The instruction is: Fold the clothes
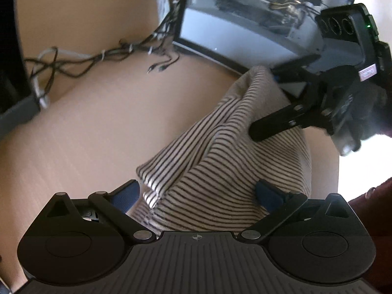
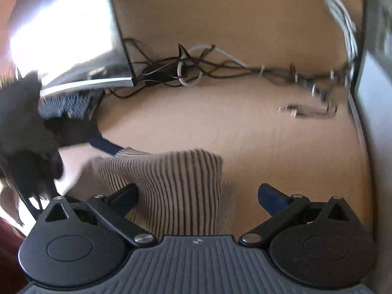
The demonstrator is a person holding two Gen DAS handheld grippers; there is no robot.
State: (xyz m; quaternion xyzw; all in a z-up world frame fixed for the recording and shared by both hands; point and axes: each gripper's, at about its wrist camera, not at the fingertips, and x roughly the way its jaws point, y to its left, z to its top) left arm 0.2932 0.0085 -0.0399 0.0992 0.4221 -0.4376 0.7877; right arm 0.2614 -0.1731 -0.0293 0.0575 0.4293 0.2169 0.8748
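Currently mid-fold: striped garment (image 1: 220,161) lies bunched on the table (image 1: 98,127), both right gripper (image 2: 198,196) and left gripper (image 1: 198,191) spread wide, nothing pinched; an edge must be regrasped next.

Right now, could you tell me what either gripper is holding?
Nothing: the left gripper and right gripper both stand open over the striped garment.

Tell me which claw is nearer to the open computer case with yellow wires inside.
Right. The right claw is over the far end of the striped cloth, just before the computer case. The left claw is at its near end, farther away.
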